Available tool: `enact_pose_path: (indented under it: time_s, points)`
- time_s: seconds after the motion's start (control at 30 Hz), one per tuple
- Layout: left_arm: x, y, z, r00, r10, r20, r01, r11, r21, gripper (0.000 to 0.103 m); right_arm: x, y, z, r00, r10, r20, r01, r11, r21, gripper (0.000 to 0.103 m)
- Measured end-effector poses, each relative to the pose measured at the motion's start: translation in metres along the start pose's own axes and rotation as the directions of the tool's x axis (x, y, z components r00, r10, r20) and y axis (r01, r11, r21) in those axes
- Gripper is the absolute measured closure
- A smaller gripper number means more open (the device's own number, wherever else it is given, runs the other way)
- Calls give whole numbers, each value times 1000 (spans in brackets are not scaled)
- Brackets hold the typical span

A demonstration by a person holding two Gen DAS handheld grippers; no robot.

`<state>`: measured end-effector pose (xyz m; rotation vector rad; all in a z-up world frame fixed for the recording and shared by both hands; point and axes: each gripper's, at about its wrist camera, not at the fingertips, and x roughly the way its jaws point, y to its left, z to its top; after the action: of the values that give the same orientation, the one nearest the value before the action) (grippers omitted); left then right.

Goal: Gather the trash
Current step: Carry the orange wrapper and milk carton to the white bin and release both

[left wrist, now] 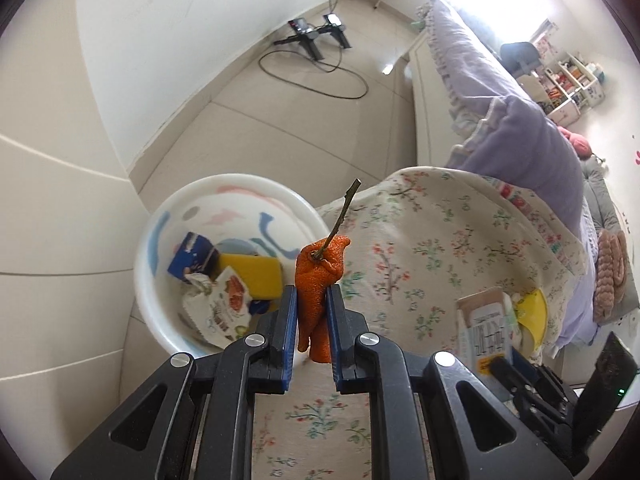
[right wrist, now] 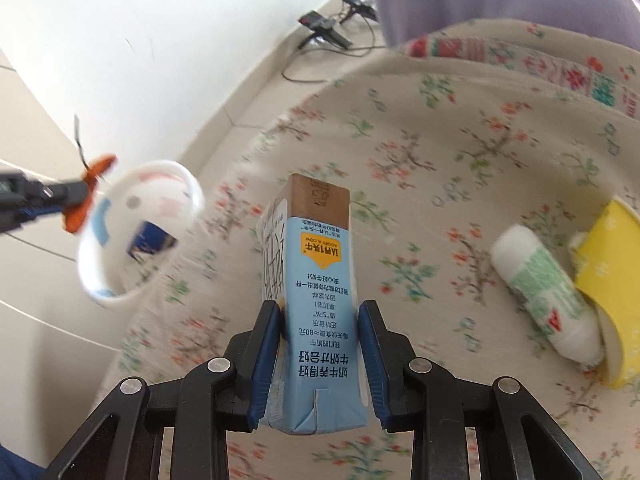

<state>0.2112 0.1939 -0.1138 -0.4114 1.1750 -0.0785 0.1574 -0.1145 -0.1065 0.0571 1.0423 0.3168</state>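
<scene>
My left gripper (left wrist: 312,294) is shut on an orange peel (left wrist: 318,276) with a thin stem, held above the edge of the floral cloth, just right of a white bin (left wrist: 160,280). The bin holds a blue carton, a yellow sponge and a printed wrapper. My right gripper (right wrist: 320,312) is shut on a light blue milk carton (right wrist: 316,300), upright over the floral cloth (right wrist: 440,160). The right wrist view shows the left gripper (right wrist: 76,196) with the peel (right wrist: 86,196) at the far left, beside the bin (right wrist: 136,232).
A white tube with green print (right wrist: 544,296) and a yellow paper cup (right wrist: 608,280) lie on the cloth at the right. A purple pillow (left wrist: 532,148) lies behind. Black stands and a cable (left wrist: 316,40) are on the tiled floor by the wall.
</scene>
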Motion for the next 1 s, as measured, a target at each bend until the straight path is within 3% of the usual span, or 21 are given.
enact_pose_path:
  time_s: [0.2,0.3,0.37,0.7,0.73,0.83,1.0]
  points:
    - [19,31,10,998,42,-43,-44,997,-58,84,0,27,14,995,89,46,-90,996,8,67]
    - [15,42,12,998,40,-47,-44,994,-100,74,8,46,19,990,133,52,-133,991,-1,67]
    - [6,46,13,999,28,-25,-31,993,-115,59,15,60,22,988,149,44,-149,989,-10,67]
    - [-46,56,16,992,35,119,-8,976,-218,57,50,132,49,977,211,38,-208,975,-78,66]
    - [-46,57,16,993,33,118,-6,975,-223,57,53,138,54,975,215,54,-211,975,-70,65]
    - [-43,62,16,994,26,103,-1,970,-243,57,62,146,60,976,207,73,-205,978,-37,38]
    - [-45,59,14,994,16,110,11,972,-236,57,66,144,59,980,192,57,-192,981,-2,38]
